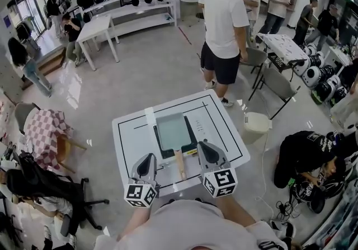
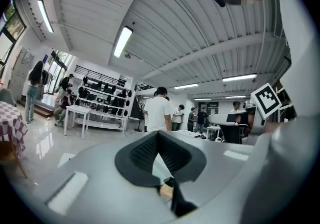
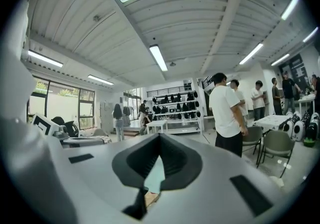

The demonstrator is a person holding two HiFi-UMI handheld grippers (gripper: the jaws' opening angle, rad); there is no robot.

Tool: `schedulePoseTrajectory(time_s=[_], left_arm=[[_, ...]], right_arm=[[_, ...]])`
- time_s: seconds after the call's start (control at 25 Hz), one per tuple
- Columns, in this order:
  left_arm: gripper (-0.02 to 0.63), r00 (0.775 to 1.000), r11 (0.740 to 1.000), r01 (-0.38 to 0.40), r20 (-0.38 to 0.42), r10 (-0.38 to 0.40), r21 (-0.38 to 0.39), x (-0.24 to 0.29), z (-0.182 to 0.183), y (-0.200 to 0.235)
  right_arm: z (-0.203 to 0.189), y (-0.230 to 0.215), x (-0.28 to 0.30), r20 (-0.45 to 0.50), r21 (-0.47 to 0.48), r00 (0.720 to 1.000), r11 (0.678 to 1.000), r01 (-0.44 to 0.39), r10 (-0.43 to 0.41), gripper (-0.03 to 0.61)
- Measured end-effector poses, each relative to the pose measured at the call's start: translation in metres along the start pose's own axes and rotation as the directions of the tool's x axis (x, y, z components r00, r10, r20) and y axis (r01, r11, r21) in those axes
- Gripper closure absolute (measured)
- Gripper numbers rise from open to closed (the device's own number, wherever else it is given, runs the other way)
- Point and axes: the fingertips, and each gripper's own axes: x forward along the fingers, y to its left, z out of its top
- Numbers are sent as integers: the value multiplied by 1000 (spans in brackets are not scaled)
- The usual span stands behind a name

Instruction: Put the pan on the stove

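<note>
Two grippers sit near the front of the white counter point(image 1: 134, 142), one on each side of the wooden handle point(image 1: 180, 166). The left gripper point(image 1: 149, 159) and the right gripper point(image 1: 203, 147) both have their jaws shut tight, with nothing in them. The pan point(image 1: 172, 131) lies on the black stove point(image 1: 158, 140). The job looks done, so the next move is probably just to pull away.

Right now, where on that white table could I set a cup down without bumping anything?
The table has a bare strip on the left, between its edge and the pan. There is another to the right of the pan and one along the far edge. The near edge is crowded: the left gripper and right gripper flank the wooden handle.
</note>
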Motion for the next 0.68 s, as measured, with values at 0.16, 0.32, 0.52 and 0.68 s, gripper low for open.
schedulePoseTrajectory(time_s=[0.16,0.32,0.52,0.68], left_arm=[[603,1000,1000,8,1,-8,-3,-5,-2,-5],[603,1000,1000,9,4,-9,-2,-9,0,-8],[603,1000,1000,9,2,-9,-2,-10,-1,-8],[603,1000,1000,9,-5,-9,2,-11,-3,-10]], right_arm=[[-9,1,-5,-12,15,1000,1000,1,0,571],[-7,3,-9,-10,16,1000,1000,-8,8,571],[-6,6,-7,0,26,1000,999,-23,23,571],[-7,6,-9,4,22,1000,999,-26,26,571]])
